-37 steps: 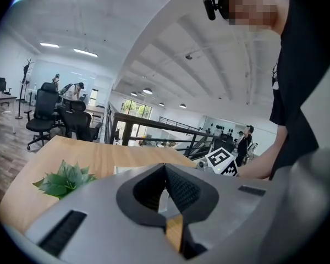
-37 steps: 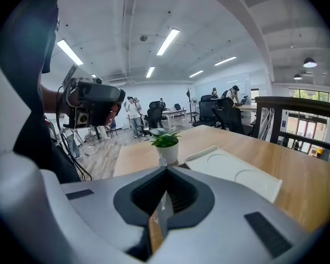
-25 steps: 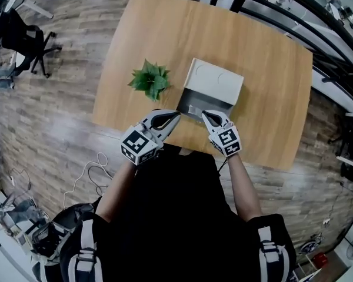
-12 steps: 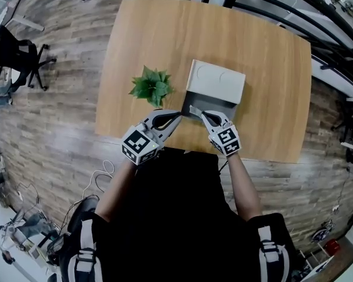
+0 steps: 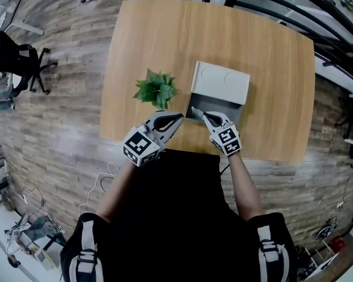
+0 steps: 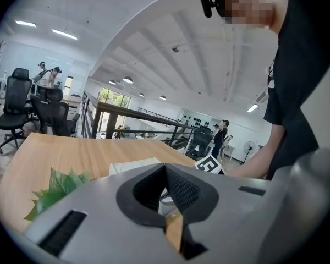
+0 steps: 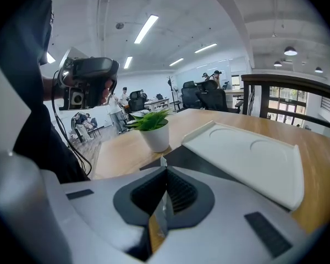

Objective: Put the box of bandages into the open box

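While poised at the wooden desk's near edge, left tool: clenched
Right tool: pinching thin pale sheet by open grey box

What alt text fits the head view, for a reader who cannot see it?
From above, a person works at the near edge of a wooden table: the right hand-held gripper pinches a thin pale strip by an open box with its white lid folded back, the left hand-held gripper close beside it. A potted plant stands left of the box.

Potted plant stands just left of the open box; bare table on its right
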A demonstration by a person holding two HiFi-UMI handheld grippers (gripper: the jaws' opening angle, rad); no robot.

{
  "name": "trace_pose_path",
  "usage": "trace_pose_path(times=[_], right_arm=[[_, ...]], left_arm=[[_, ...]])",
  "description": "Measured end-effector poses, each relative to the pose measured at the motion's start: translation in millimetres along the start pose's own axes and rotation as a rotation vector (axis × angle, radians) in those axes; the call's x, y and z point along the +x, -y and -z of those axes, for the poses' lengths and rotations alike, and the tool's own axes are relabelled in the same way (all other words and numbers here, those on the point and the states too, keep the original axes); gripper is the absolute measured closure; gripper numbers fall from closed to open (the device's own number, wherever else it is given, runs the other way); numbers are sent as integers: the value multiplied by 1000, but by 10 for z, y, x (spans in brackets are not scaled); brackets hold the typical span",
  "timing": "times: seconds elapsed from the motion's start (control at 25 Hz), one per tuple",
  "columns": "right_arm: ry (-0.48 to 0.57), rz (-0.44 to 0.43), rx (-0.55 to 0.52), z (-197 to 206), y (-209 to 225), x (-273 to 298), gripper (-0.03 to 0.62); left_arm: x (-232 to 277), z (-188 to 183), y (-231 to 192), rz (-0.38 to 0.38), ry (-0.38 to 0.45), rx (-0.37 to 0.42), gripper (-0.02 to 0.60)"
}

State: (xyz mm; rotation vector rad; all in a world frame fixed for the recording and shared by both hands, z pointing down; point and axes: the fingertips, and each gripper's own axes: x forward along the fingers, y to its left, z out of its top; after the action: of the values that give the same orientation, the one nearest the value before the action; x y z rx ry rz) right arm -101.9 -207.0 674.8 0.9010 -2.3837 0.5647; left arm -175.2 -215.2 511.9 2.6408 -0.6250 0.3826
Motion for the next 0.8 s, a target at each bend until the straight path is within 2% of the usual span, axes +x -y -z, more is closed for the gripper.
trace_pose_path(times=[0.8], right_arm=[[-71,21,-21,69,114,152,568]], left_arm=[[-24,22,-91,-9,15,-27,558]])
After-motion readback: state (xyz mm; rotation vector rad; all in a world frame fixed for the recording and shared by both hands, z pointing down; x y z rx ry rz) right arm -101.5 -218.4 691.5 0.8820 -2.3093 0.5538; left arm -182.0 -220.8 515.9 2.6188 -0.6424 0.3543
